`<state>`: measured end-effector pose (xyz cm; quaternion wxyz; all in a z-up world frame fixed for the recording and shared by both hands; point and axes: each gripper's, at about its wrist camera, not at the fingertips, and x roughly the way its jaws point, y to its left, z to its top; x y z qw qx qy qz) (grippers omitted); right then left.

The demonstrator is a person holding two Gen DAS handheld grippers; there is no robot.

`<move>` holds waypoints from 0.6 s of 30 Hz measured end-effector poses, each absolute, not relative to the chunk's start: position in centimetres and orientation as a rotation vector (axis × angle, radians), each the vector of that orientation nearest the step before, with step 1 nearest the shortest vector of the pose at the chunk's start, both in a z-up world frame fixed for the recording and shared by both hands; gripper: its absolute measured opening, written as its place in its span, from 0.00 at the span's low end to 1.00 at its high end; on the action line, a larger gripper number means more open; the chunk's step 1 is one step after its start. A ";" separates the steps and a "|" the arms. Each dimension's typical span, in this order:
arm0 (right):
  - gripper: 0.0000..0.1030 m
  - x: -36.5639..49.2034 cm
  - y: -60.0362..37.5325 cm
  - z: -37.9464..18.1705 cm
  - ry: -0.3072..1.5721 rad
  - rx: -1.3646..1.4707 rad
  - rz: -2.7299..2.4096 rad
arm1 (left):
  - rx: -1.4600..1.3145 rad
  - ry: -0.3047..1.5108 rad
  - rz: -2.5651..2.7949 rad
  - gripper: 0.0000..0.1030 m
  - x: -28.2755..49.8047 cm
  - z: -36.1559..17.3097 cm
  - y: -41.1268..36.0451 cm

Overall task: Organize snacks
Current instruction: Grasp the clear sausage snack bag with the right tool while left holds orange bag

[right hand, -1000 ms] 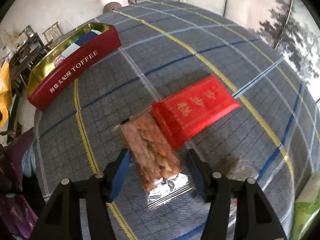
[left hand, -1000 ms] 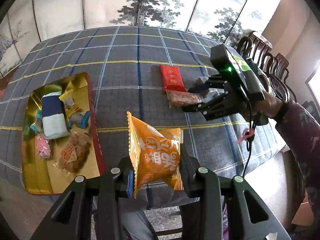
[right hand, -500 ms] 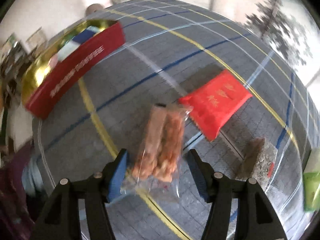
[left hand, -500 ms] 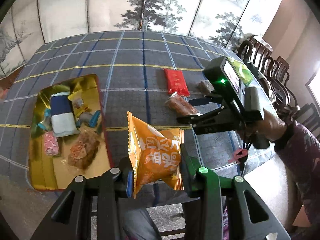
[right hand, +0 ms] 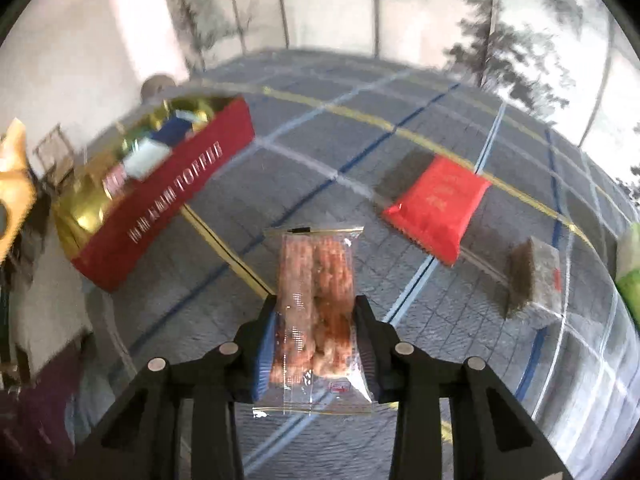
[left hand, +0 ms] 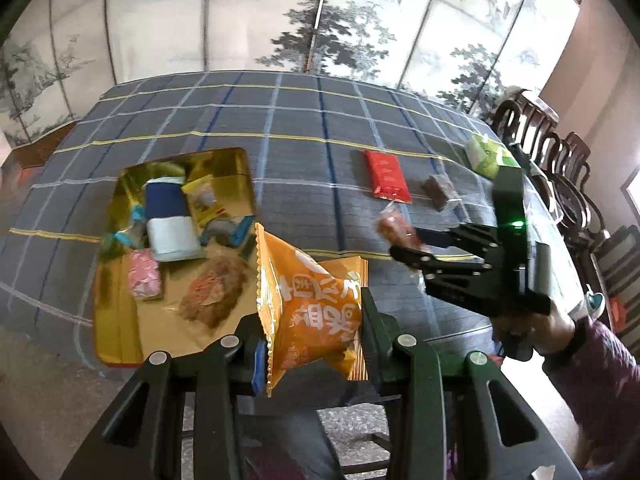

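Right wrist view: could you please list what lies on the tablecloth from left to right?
Red toffee tin with a gold inside → clear packet of reddish-brown snack bars held in the right gripper → flat red foil packet → small brown wrapped block → green packet at the right edge.

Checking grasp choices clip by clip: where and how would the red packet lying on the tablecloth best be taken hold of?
The red packet lies flat and alone on the tablecloth, near a brown block. Come from above, tilted, and pinch across its narrower width at mid-length: a thin, flat pouch probably offers only its long edges to the fingers.
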<state>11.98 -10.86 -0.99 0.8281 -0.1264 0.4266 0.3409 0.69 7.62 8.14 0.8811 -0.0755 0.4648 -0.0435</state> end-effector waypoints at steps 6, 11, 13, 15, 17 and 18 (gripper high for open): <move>0.36 12.2 -10.6 -1.1 0.877 -0.173 0.699 | -0.145 0.944 -0.033 0.33 -0.1 8.3 9.1; 0.36 12.6 -10.1 -1.4 0.865 -0.135 0.686 | -0.128 0.927 0.003 0.33 -0.7 8.5 9.8; 0.36 12.5 -9.5 -1.5 0.855 -0.141 0.684 | -0.126 0.924 0.011 0.33 -0.8 8.4 10.2; 0.36 12.4 -9.1 -1.7 0.851 -0.148 0.685 | -0.127 0.923 0.019 0.33 -0.7 8.4 10.6; 0.36 12.3 -8.8 -1.9 0.851 -0.151 0.689 | -0.130 0.923 0.027 0.33 -0.7 8.2 10.9; 0.36 12.4 -8.6 -2.0 0.851 -0.150 0.689 | -0.133 0.924 0.032 0.33 -0.6 8.2 11.1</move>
